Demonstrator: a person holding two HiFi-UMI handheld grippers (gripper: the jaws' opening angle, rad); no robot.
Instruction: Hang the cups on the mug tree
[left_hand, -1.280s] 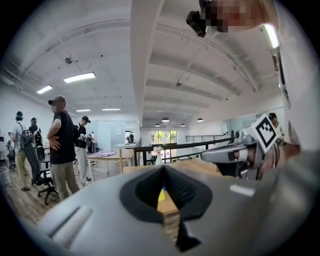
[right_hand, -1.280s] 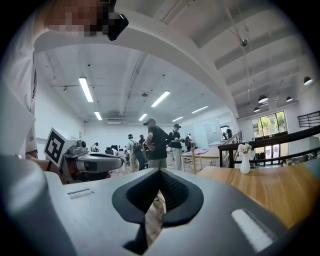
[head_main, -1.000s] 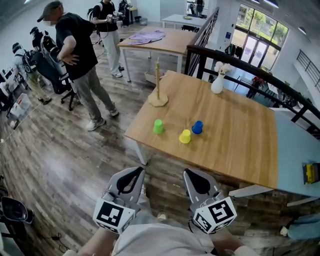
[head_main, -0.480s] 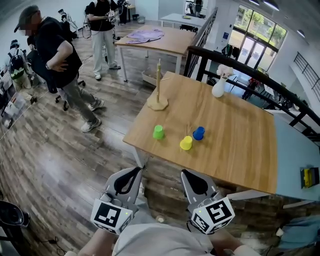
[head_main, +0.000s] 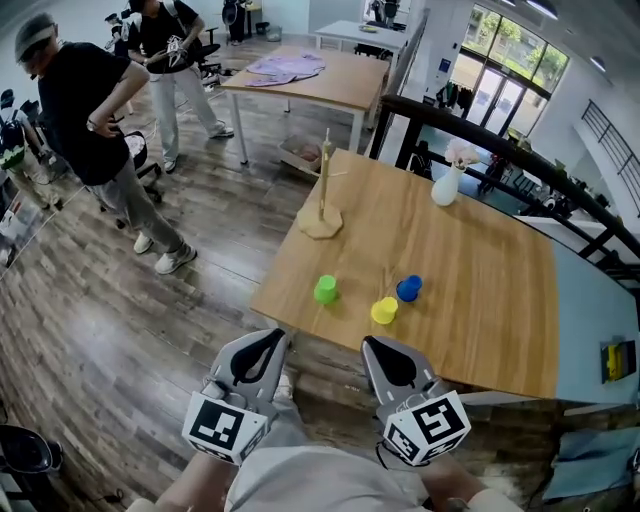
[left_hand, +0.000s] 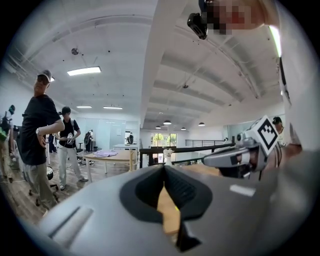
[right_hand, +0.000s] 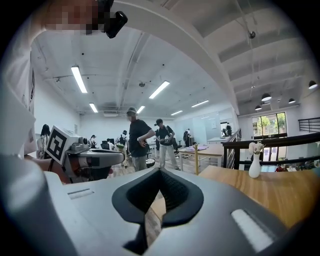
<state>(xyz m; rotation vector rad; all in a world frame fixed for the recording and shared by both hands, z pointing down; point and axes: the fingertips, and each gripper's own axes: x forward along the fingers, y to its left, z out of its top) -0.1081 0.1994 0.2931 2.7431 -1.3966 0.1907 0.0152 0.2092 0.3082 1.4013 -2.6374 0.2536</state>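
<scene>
The three cups stand on the near half of the wooden table (head_main: 480, 300): a green cup (head_main: 325, 289) to the left, a yellow cup (head_main: 384, 311) nearest the front edge, and a blue cup (head_main: 408, 288) just beside the yellow one. From the head view I cannot tell whether they stand mouth-up or mouth-down. The mug tree (head_main: 322, 190) stands upright at the table's far left corner, well apart from the cups, and its pegs are bare. A white vase (head_main: 446, 185) stands near the far edge.

Both of my tools hang short of the table, over the floor. The left gripper (head_main: 272, 340) and the right gripper (head_main: 375, 348) are each closed, jaws tip to tip, with nothing between them. Each gripper view confirms this.

I judge the task to be at the approach step, since no cup has been touched or hung. The next move calls for bringing one gripper over the table edge, parting its jaws, and setting them about a cup. The green cup is the nearest to the left tool. Beyond the table, a person in a black shirt (head_main: 85, 110) stands on the plank floor.
</scene>
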